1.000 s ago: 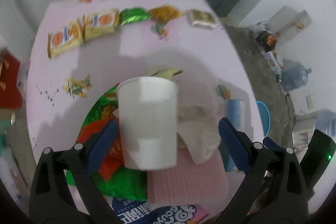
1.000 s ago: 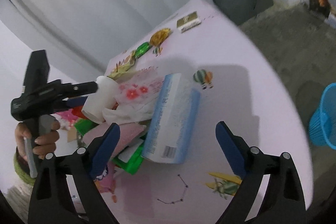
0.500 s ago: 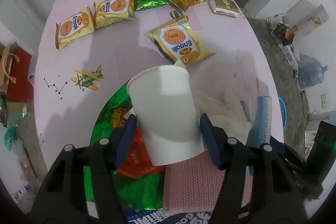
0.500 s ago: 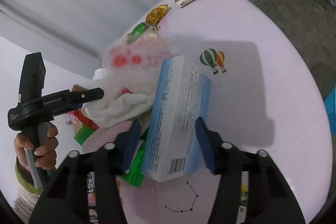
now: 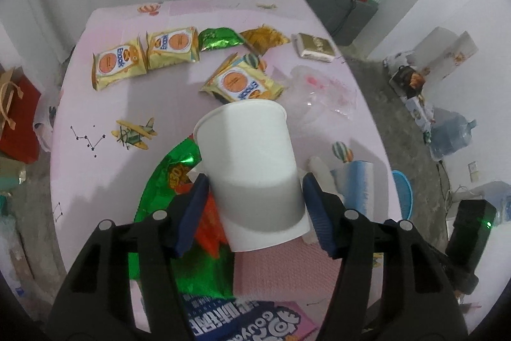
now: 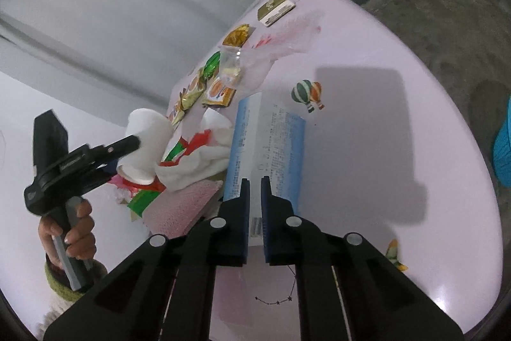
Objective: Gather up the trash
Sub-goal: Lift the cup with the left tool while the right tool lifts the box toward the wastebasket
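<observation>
I hold the white paper cup clamped in my left gripper, while my right gripper is closing on the flat blue-and-white carton, pinching only its near edge, so I fear it slips out.

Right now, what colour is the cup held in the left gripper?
Plain white, no print. The cup shows best in the left wrist view.

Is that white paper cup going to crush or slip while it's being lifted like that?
The white paper cup looks thin-walled and probably empty, so likely very light. The left gripper holds it by its sides near the base, the stiffer end, and the walls show no visible buckling. Harder squeezing would probably dent it. Its smooth, tapered sides might slip.
</observation>
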`<act>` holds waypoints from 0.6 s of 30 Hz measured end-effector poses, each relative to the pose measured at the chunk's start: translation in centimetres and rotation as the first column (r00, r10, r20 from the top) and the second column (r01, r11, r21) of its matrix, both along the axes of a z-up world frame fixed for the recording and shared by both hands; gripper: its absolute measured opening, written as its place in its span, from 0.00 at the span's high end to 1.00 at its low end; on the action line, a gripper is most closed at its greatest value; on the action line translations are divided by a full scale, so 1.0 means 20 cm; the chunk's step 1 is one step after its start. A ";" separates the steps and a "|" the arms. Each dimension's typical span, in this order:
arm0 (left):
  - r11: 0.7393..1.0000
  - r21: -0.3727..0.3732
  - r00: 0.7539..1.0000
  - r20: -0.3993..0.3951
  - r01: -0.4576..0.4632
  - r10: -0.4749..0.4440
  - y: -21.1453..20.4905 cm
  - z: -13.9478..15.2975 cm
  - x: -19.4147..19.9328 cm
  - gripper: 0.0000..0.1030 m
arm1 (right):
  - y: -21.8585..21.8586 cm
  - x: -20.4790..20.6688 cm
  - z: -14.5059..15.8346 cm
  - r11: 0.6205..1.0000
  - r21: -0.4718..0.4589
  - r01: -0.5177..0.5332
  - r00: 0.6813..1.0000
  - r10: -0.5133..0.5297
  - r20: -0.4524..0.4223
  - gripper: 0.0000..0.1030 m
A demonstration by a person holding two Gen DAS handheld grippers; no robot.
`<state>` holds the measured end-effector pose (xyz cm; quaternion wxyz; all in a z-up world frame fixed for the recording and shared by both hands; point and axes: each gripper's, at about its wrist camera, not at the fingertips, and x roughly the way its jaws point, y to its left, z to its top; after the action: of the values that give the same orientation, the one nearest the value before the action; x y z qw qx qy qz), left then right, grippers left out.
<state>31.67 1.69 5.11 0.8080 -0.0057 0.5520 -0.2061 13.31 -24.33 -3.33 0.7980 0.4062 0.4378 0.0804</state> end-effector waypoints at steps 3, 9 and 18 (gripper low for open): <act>1.000 -0.005 0.999 0.039 0.005 -0.005 0.00 0.05 -0.05 0.45 | -0.01 0.03 0.03 1.000 -0.006 0.000 1.000 0.000 -0.011 0.85; 0.999 -0.040 0.995 0.101 0.009 -0.005 0.02 0.15 -0.13 0.45 | 0.07 0.20 0.01 0.996 -0.075 -0.042 0.996 0.035 -0.086 0.45; 0.995 -0.101 0.986 0.168 0.020 -0.003 0.06 0.27 -0.27 0.45 | 0.05 0.27 -0.17 0.999 0.045 -0.015 0.988 0.022 -0.155 0.52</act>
<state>26.20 2.87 10.42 0.8490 -0.0266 0.4706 -0.2387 18.77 -23.33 -6.77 0.7517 0.4246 0.5004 0.0654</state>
